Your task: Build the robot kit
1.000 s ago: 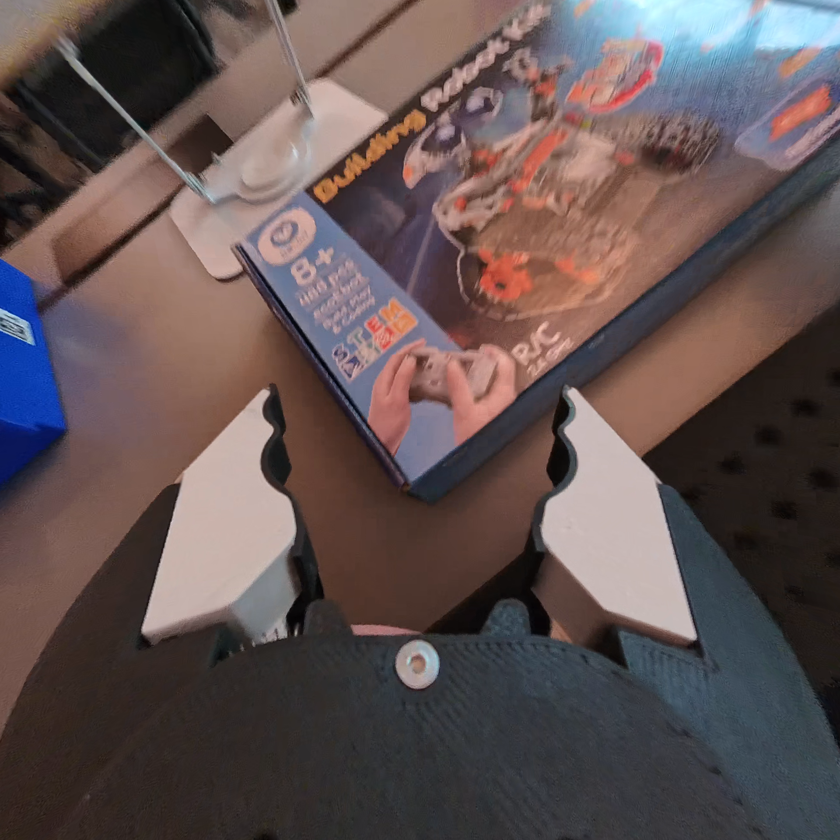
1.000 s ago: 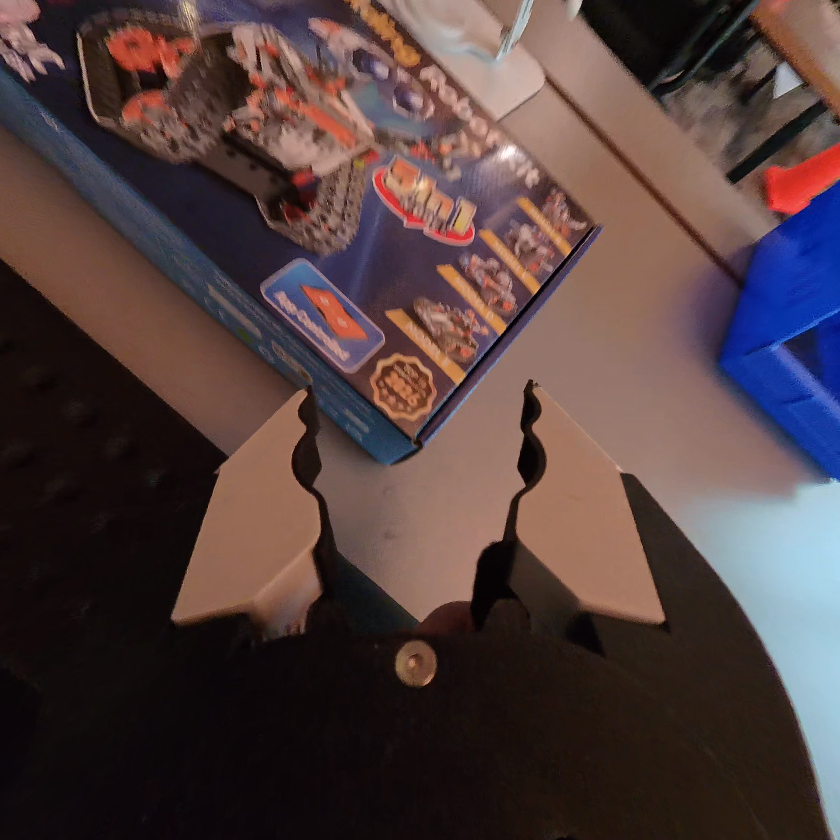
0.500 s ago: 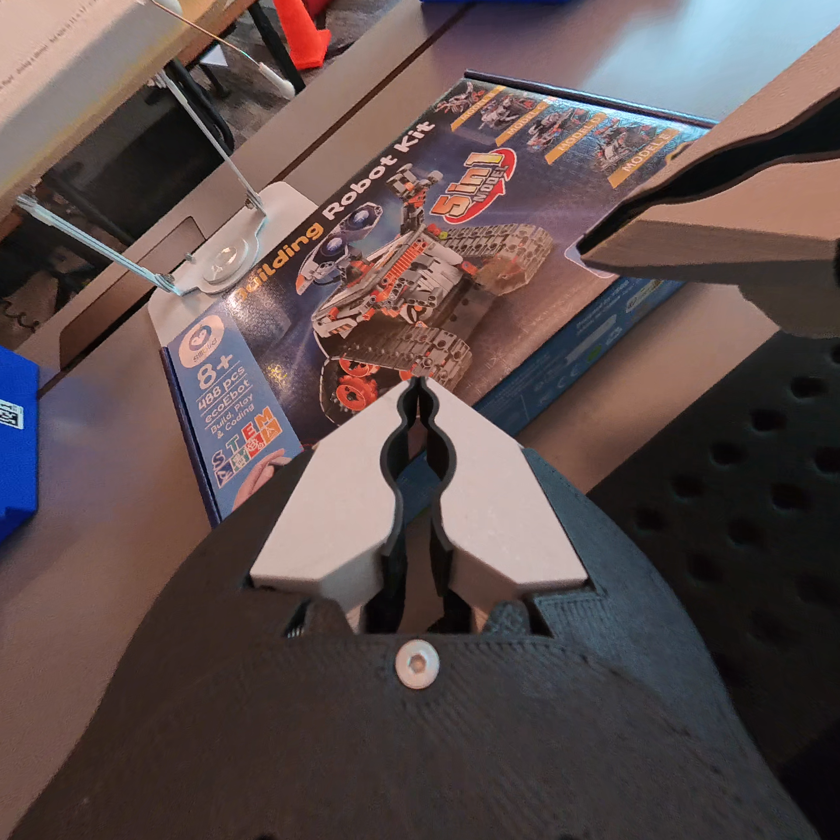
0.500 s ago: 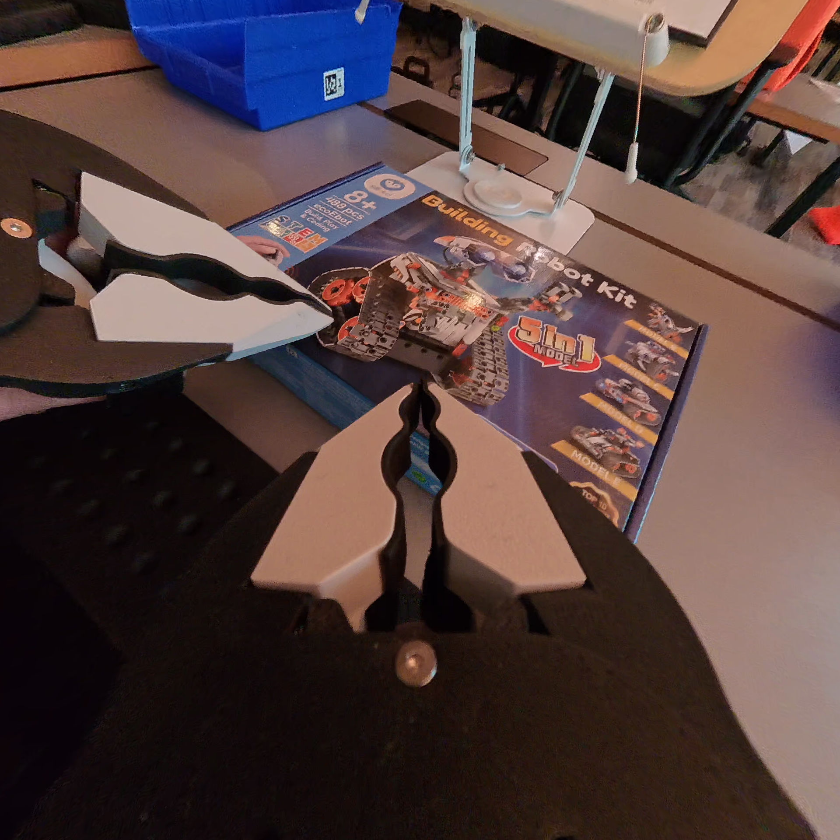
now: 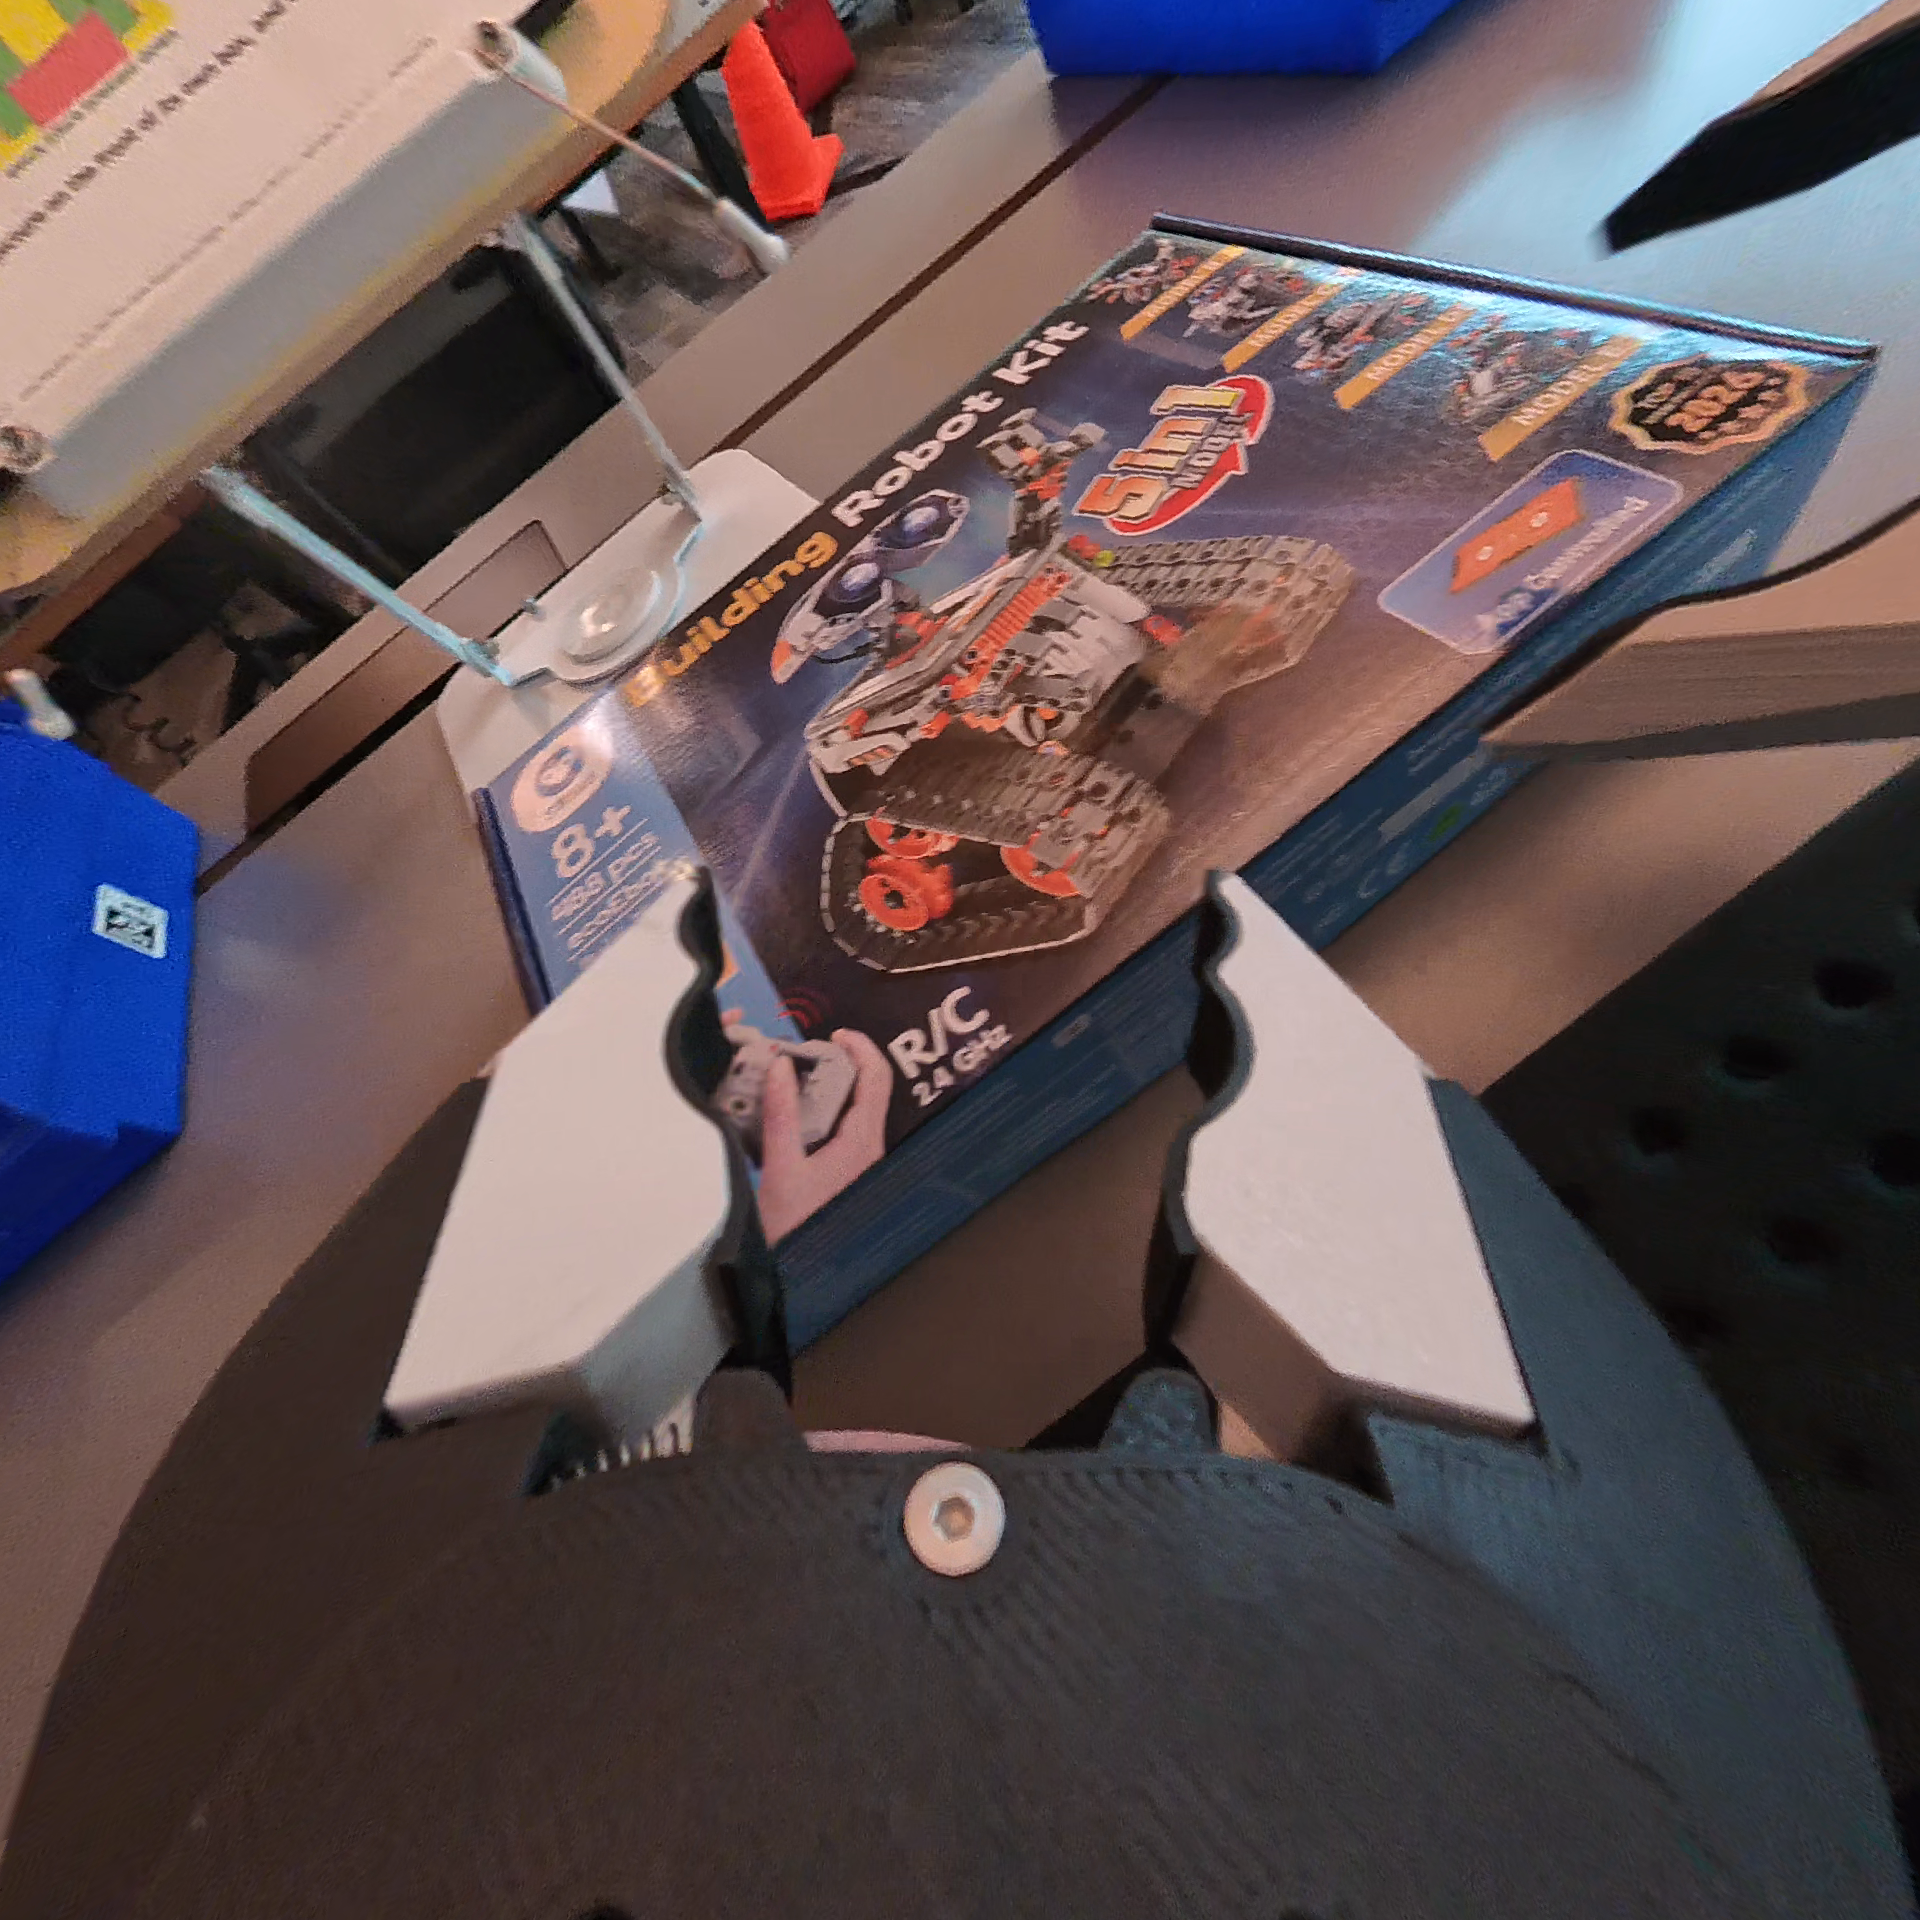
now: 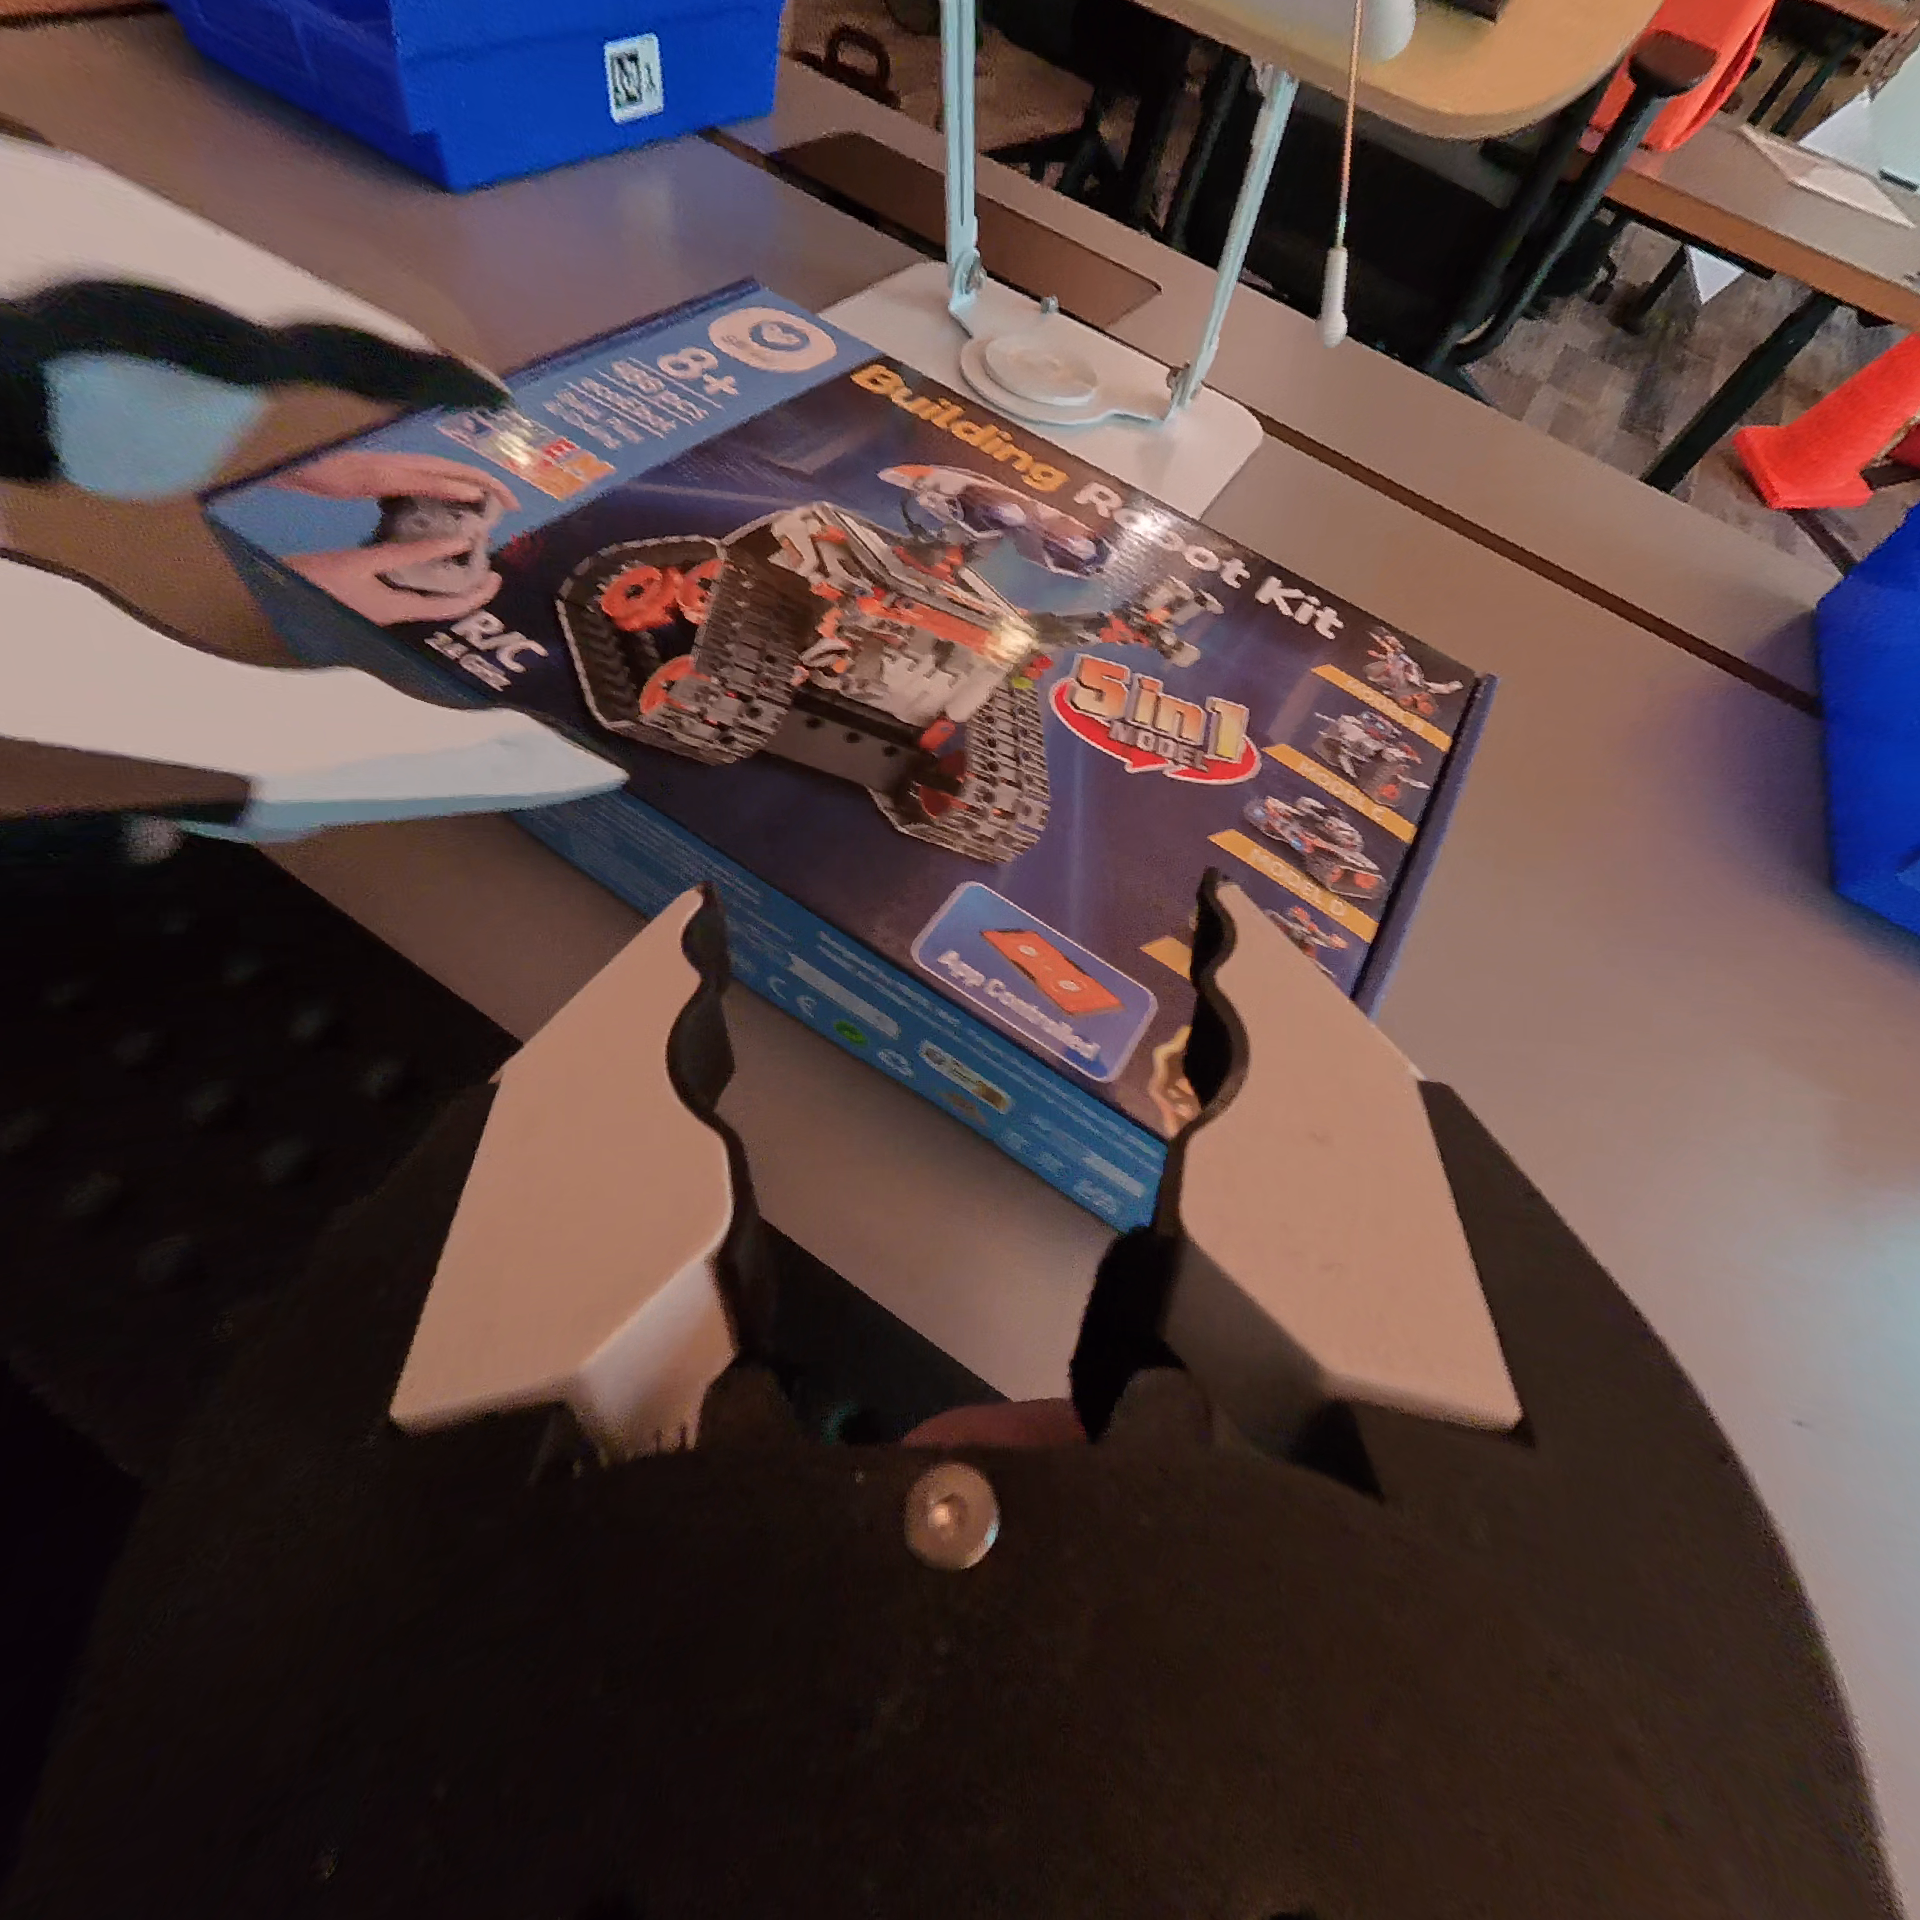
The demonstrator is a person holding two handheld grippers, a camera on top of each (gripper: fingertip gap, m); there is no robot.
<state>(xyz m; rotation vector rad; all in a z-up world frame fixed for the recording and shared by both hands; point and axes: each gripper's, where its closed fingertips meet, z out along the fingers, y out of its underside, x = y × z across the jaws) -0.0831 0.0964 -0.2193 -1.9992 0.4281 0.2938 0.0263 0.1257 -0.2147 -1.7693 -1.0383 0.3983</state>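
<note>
1. Left wrist view: The left gripper (image 5: 951, 904) has its two pale fingers spread wide apart and holds nothing. The flat cardboard box (image 5: 1091, 665) lies on the grey table (image 5: 312, 1039), right in front of it. The near left corner of the box sits between the fingers, but I cannot tell if they touch it.
2. The box is a wide, thin rectangle with a shiny printed lid and blue sides. Its long side runs along the near edge of the table, from the left gripper off to the right.
3. Behind the box stands a white stand (image 5: 623, 613) with thin metal legs on a flat base. A blue plastic bin (image 5: 73, 987) sits at the left edge of the table. A blurry finger of the right gripper (image 5: 1714, 686) pokes in from the right, over the box's other end.
4. Right wrist view: The right gripper (image 6: 951, 899) is spread wide too and holds nothing. The near right corner of the box (image 6: 935, 644) is just ahead of its fingers, with the right finger hiding the corner tip.
5. The left gripper (image 6: 260, 582) shows blurry at the left, with the box's far end between its open fingers. So each gripper is nearest to its own end of the box.
6. A blue bin (image 6: 468, 73) sits at the far left of the table (image 6: 1610, 1143), and another blue bin (image 6: 1870, 727) at the right edge. The stand (image 6: 1049, 364) is behind the box.
</note>
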